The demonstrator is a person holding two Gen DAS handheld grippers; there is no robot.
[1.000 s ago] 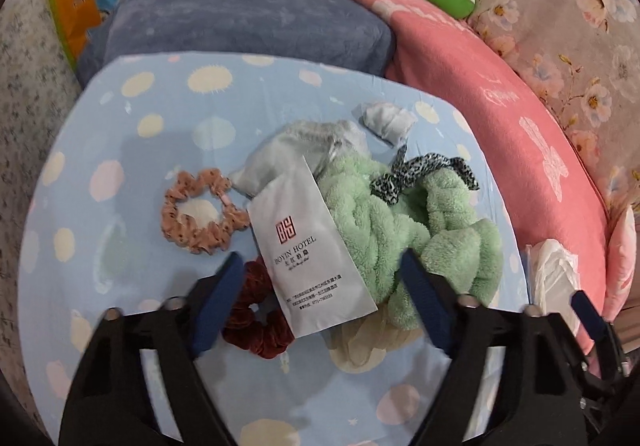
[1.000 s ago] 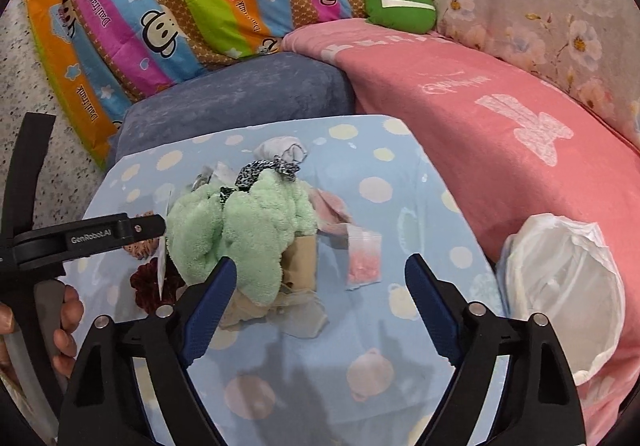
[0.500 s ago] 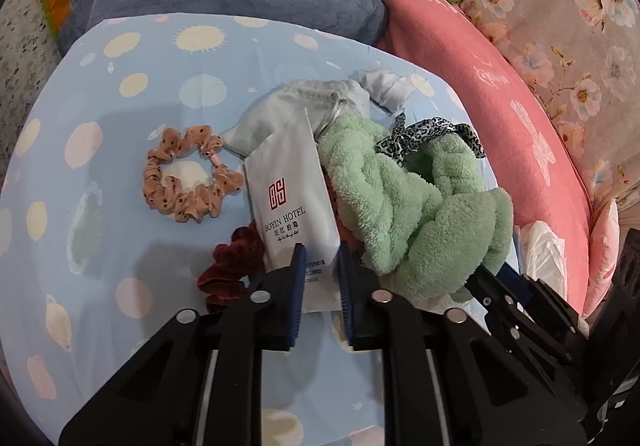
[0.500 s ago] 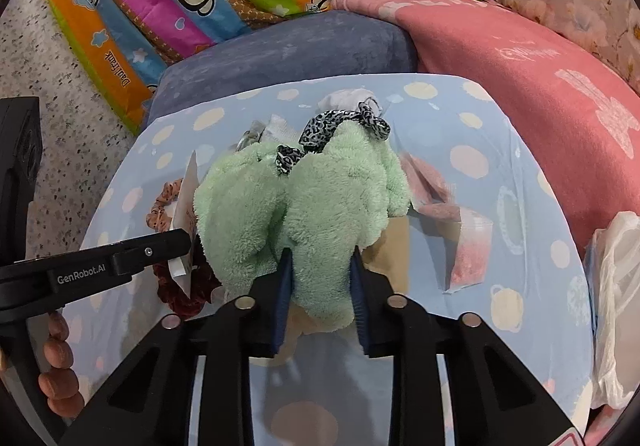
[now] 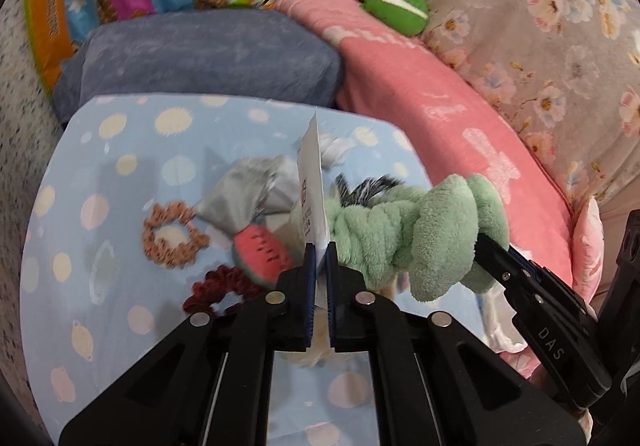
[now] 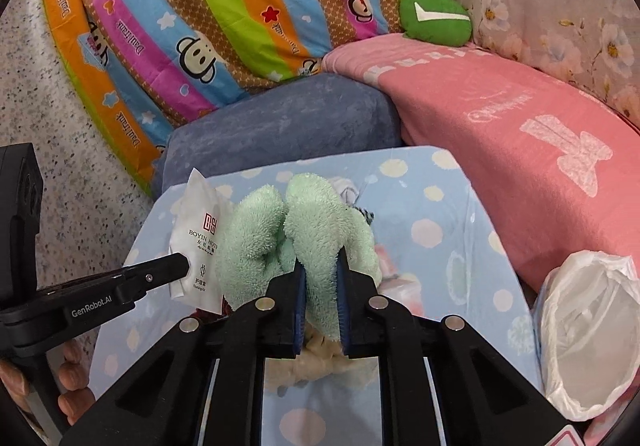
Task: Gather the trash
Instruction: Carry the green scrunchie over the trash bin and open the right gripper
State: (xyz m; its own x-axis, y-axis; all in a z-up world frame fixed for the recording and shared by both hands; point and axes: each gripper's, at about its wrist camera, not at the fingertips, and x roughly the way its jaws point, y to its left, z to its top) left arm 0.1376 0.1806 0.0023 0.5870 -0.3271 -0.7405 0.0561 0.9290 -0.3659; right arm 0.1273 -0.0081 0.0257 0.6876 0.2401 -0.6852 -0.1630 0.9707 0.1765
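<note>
My left gripper (image 5: 319, 252) is shut on a white hotel sachet (image 5: 312, 182), held edge-on above the spotted blue sheet (image 5: 100, 230); the sachet also shows in the right wrist view (image 6: 198, 242). My right gripper (image 6: 321, 266) is shut on a fluffy green headband (image 6: 316, 222) and holds it lifted; it hangs at the right of the left wrist view (image 5: 412, 230). A silver foil wrapper (image 5: 244, 194) and a crumpled white scrap (image 5: 336, 150) lie on the sheet. A white plastic trash bag (image 6: 592, 334) stands open at the right.
On the sheet lie a pink scrunchie (image 5: 172, 236), a dark red scrunchie (image 5: 216, 288) and a watermelon-slice item (image 5: 262, 256). A grey pillow (image 6: 280, 126), a pink blanket (image 6: 520, 134), a striped quilt (image 6: 200, 6) and a green cushion (image 6: 436, 20) surround it.
Both grippers closed, the left on the sachet and the right on the green headband, then lifted them off the sheet. The watermelon item beneath is now uncovered.
</note>
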